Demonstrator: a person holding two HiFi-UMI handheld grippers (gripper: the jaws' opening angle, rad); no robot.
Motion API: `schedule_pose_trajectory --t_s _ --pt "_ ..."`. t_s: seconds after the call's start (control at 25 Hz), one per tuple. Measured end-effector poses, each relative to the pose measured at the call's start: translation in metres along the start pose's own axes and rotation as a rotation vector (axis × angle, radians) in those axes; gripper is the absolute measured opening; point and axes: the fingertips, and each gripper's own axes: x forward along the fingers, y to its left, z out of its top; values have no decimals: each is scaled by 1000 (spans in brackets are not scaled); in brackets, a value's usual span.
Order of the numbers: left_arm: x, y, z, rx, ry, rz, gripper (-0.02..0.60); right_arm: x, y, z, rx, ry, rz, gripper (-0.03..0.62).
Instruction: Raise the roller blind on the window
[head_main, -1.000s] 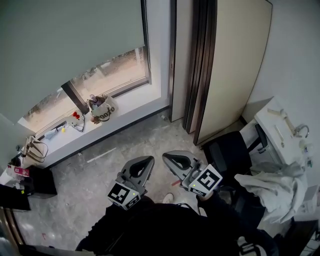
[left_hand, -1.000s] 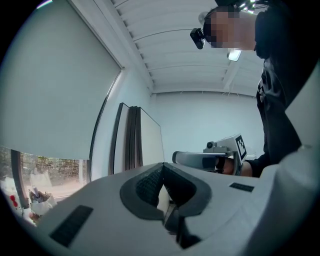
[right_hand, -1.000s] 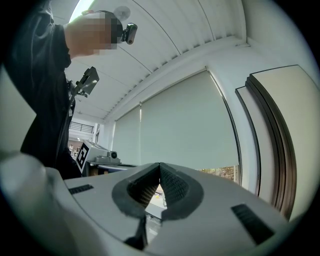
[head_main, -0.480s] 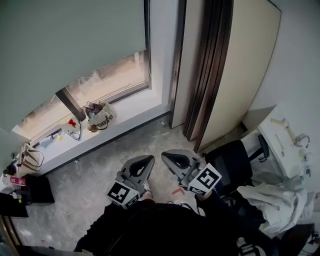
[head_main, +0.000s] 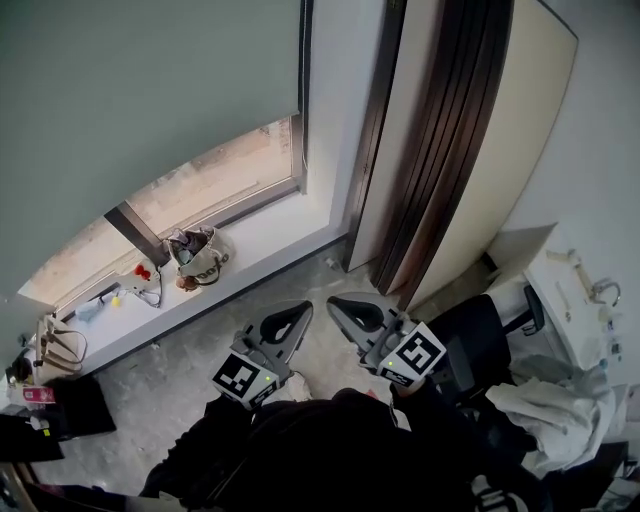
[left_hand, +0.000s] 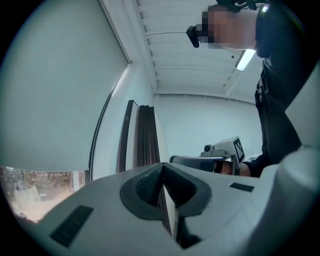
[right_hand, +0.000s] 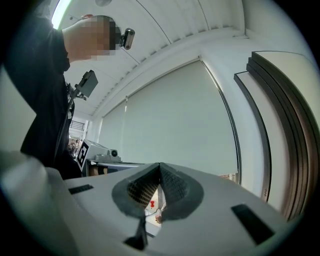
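Observation:
The pale grey-green roller blind (head_main: 140, 90) hangs over most of the window, leaving a strip of glass (head_main: 210, 175) bare above the white sill (head_main: 250, 235). It also fills the left gripper view (left_hand: 55, 90) and the right gripper view (right_hand: 175, 130). My left gripper (head_main: 305, 312) and right gripper (head_main: 333, 304) are held side by side, level, over the floor in front of the sill, well short of the blind. Both are shut with nothing between the jaws (left_hand: 162, 172) (right_hand: 160, 170). No pull cord is visible.
A small bag (head_main: 200, 255) and little red and yellow items (head_main: 140, 275) sit on the sill. A dark-framed sliding door (head_main: 440, 150) stands right of the window. A black chair (head_main: 470, 340) and a white desk with clothing (head_main: 570, 390) lie to the right; dark boxes (head_main: 50, 420) at left.
The person has walked toward the window: blind, sill and door frame have grown and shifted down-left in the head view. Both grippers stay shut, side by side.

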Motion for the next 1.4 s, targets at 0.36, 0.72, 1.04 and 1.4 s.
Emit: schedule_pose_trajectory --t_s 0.36,0.72,1.04,1.4 --pt "32 69 -8 -30 26 -2 7 41 -61 -8 7 -4 -53 6" --pt "116 135 -4 -23 33 24 8 81 -155 0 -11 -18 15 6" --pt "208 192 18 5 17 78 8 111 -255 16 -31 0 86 6" --pt "270 238 17 27 7 135 8 133 -327 18 -28 3 149 6"
